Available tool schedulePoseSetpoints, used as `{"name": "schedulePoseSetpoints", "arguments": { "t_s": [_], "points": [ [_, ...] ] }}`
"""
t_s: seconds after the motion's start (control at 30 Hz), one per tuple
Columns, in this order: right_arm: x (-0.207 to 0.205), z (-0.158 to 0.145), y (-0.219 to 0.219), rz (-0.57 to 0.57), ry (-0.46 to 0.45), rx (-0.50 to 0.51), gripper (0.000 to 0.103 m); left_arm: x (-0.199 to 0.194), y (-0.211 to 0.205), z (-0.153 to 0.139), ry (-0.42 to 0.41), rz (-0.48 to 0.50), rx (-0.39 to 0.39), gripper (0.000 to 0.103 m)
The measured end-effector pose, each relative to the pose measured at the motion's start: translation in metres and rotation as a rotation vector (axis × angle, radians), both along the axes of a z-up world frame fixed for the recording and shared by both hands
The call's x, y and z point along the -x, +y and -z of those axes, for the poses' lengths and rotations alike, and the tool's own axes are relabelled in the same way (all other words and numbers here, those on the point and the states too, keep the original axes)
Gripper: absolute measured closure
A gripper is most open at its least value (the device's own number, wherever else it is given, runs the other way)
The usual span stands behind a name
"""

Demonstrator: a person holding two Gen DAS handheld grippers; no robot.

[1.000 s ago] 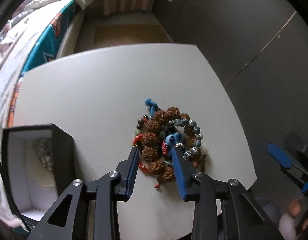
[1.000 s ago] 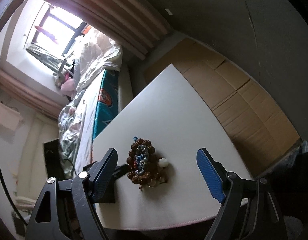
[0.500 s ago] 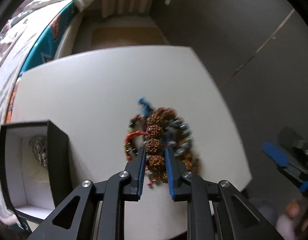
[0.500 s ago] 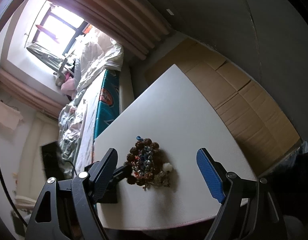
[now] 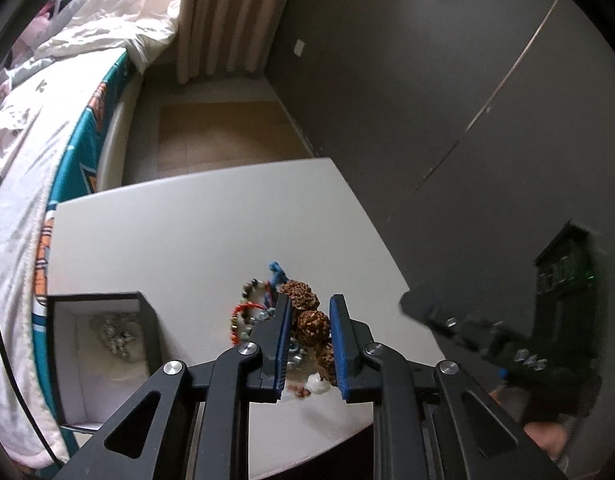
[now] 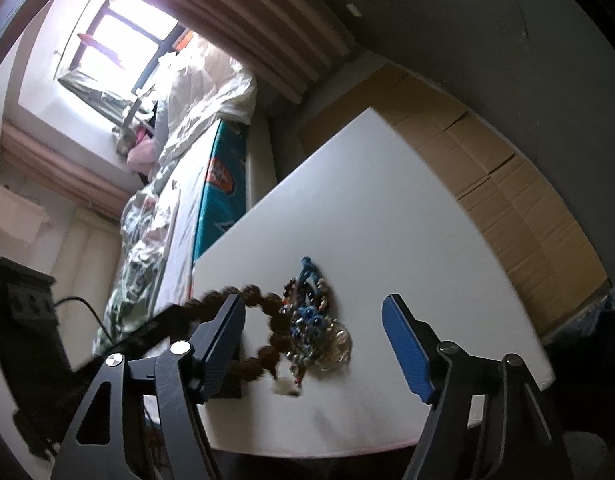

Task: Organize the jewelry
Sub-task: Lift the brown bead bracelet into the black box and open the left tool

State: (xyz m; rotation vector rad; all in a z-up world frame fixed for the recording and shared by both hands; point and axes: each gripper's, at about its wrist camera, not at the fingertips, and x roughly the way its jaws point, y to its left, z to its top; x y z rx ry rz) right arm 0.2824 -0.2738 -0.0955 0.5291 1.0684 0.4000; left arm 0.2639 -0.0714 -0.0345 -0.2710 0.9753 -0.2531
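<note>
No text, label, brand or number can be read. The teal mattress side (image 6: 219,184) carries an orange and white printed patch, too blurred to make out.

The left gripper (image 5: 309,334) closed its jaws on the brown bead bracelet (image 5: 311,322) and lifted it off the jewelry pile (image 6: 319,320), while the right gripper (image 6: 313,346) jaws have narrowed.
</note>
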Motion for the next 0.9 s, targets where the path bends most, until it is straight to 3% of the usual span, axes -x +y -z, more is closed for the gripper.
{"name": "schedulePoseSetpoints", "arguments": {
  "t_s": [0.23,0.37,0.73,0.9],
  "points": [
    [-0.01,0.025,0.027,-0.065,0.076,0.026,0.056,0.009,0.03,-0.009,-0.026,-0.064,-0.009,0.083],
    [-0.014,0.035,0.039,-0.09,0.099,0.04,0.072,0.017,0.048,-0.009,-0.032,-0.093,-0.004,0.083],
    [-0.026,0.047,0.083,-0.185,0.098,0.255,0.072,0.047,0.085,-0.013,-0.041,-0.159,0.003,0.083],
    [-0.022,0.041,0.084,-0.165,0.06,0.316,0.092,0.062,0.102,-0.016,-0.053,-0.183,0.0,0.083]
  ]
}}
